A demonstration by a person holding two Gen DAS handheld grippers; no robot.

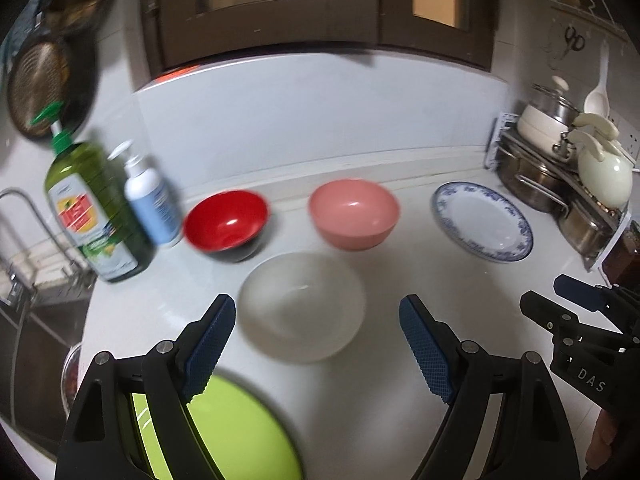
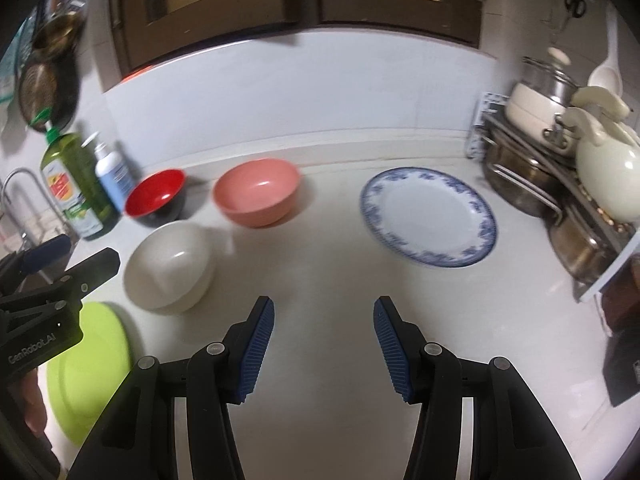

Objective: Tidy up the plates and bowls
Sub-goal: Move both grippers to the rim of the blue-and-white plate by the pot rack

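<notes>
Jaws spread, both empty | white bowl [image 1: 302,306] before left gripper [image 1: 316,320] | detergent bottle [image 1: 94,210] beside red bowl [image 1: 226,224]

A white counter [image 2: 320,280] runs to a tiled back wall. On it, along the back, stand a red bowl [image 2: 156,196], a pink bowl [image 2: 256,192] and a blue-rimmed plate [image 2: 428,216], each apart from the next. Nearer the front sit a white bowl [image 2: 168,264] and a green plate [image 2: 88,364] (its left part hidden). At the left stand a green bottle [image 2: 72,188] and a blue bottle [image 2: 114,174], just beside the red bowl.
</notes>
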